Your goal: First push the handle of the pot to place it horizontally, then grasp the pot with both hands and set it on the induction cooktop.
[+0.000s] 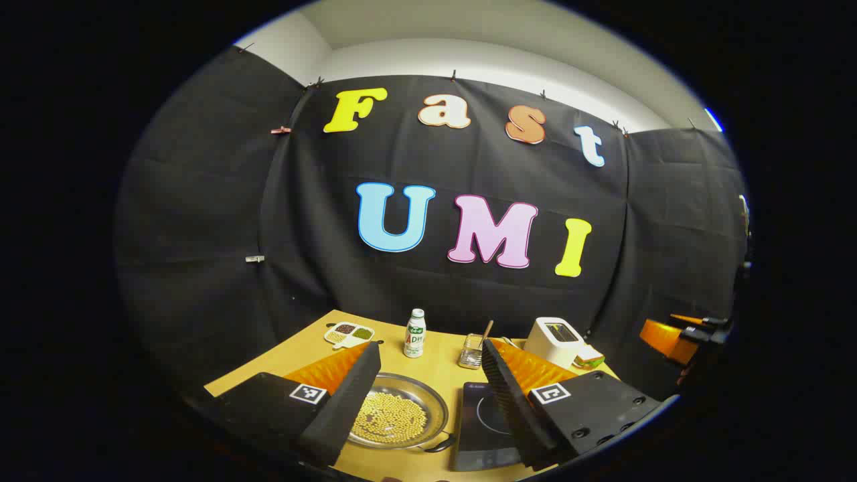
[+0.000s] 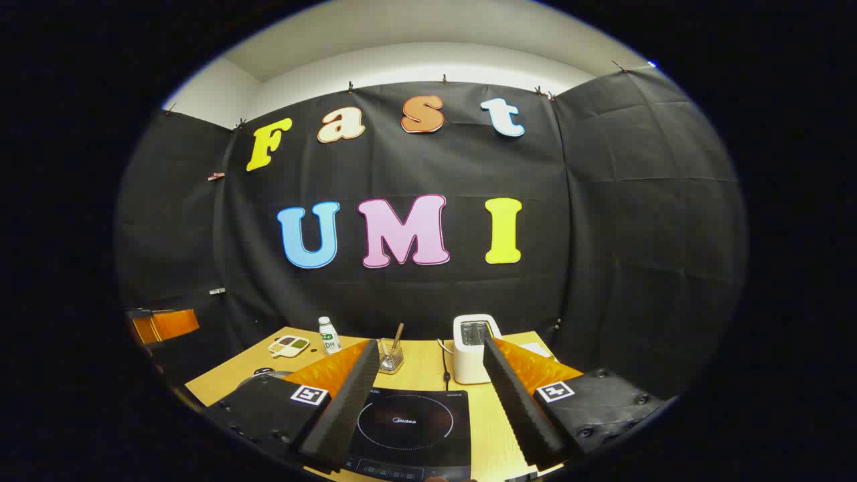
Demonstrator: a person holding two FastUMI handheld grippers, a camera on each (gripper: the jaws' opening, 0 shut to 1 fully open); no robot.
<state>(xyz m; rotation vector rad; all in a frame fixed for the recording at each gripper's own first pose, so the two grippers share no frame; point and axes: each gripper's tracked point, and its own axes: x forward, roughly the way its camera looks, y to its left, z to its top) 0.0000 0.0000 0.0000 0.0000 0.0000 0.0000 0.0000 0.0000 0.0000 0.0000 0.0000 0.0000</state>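
pot point(image 1: 395, 415) sits on the wood table point(image 1: 442, 365), just left of the cooktop point(image 1: 483, 425), not on it. pot is shallow, metal, filled with small yellow beans. its dark handle point(image 1: 444, 442) sticks out at the near right rim, toward the cooktop's near left corner. left gripper point(image 1: 428, 402) hovers above the pot, jaws wide, holding nothing; its left finger overlaps the pot's left side in the left gripper view, right finger overlaps the cooktop. behind the pot: bottle point(image 1: 415, 333) upright, small tray point(image 1: 349, 333) with sections to the bottle's left, wire basket point(image 1: 472, 352) with a stick in it behind the cooktop, toaster point(image 1: 556, 340) right of the basket. other gripper's body shows far right of the toaster, at the edge.

right gripper point(image 2: 428, 402) hovers above the cooktop point(image 2: 408, 428), jaws wide, nothing between them. cooktop is black with a ring mark, bare top. pot point(image 2: 264, 376) only peeks out at the cooktop's left, mostly hidden by the left finger. toaster point(image 2: 474, 348) stands just behind the cooktop's right corner, cord point(image 2: 444, 365) running beside it. basket point(image 2: 390, 356) behind the cooktop, bottle point(image 2: 327, 335) and tray point(image 2: 288, 345) farther left on the table point(image 2: 428, 368).
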